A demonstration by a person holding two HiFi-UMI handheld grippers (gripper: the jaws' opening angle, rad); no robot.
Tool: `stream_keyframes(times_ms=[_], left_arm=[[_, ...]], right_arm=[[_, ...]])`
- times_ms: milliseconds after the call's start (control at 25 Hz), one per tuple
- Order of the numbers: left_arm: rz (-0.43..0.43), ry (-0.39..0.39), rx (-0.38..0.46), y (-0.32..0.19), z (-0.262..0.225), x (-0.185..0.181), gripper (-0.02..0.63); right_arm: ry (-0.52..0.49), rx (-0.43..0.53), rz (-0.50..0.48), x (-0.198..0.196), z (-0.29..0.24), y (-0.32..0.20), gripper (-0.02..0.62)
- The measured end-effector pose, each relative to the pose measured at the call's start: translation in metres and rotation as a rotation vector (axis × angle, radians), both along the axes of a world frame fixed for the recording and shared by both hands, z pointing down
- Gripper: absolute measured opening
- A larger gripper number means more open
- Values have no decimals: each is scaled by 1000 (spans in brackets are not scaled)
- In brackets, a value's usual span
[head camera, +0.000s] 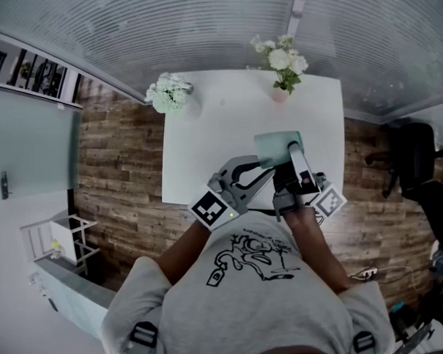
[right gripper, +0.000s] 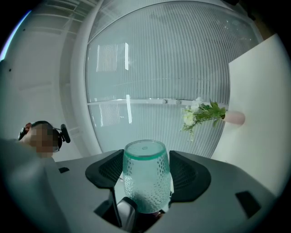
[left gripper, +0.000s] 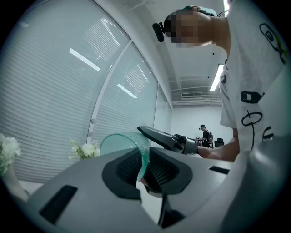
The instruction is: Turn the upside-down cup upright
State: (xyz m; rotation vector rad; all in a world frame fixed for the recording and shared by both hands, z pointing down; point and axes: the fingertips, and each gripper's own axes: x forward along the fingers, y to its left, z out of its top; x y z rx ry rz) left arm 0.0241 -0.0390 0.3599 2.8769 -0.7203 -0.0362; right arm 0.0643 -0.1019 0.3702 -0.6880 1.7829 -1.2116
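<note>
Aloft over near edge of white table [head camera: 209,135]: translucent teal dimpled plastic cup [right gripper: 145,182]. Right gripper [right gripper: 146,164] clamps its sidewalls; left gripper [left gripper: 143,167] pinches the thin rim wall. Judged light, slightly flexible, slick; body grip looks safer than rim.

Table [head camera: 200,157] left half and middle are bare, so you can pass freely there. Near right part is crowded: left gripper [head camera: 264,164] and right gripper [head camera: 294,148] sit just beside each other, both clamped on the cup [head camera: 274,144], with no room between them. Far edge has two obstacles: white flower bunch [head camera: 170,93] at the far left corner and pink vase [head camera: 281,94] with flowers right of middle. The gap between them is open. Black chair [head camera: 413,155] stands off the table's right side, white rack [head camera: 58,235] on the floor off the left.
</note>
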Motion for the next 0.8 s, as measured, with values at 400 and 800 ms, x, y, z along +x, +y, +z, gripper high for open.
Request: stream_keyframes(times_ms=[400,800], left_arm=[[75,8,-29,4,2,9,26],[99,33,-34,5,-3,7,17]], right_arm=[[-16,15,3,5,4,0,324],[54,62,10,6,-3,2,322]])
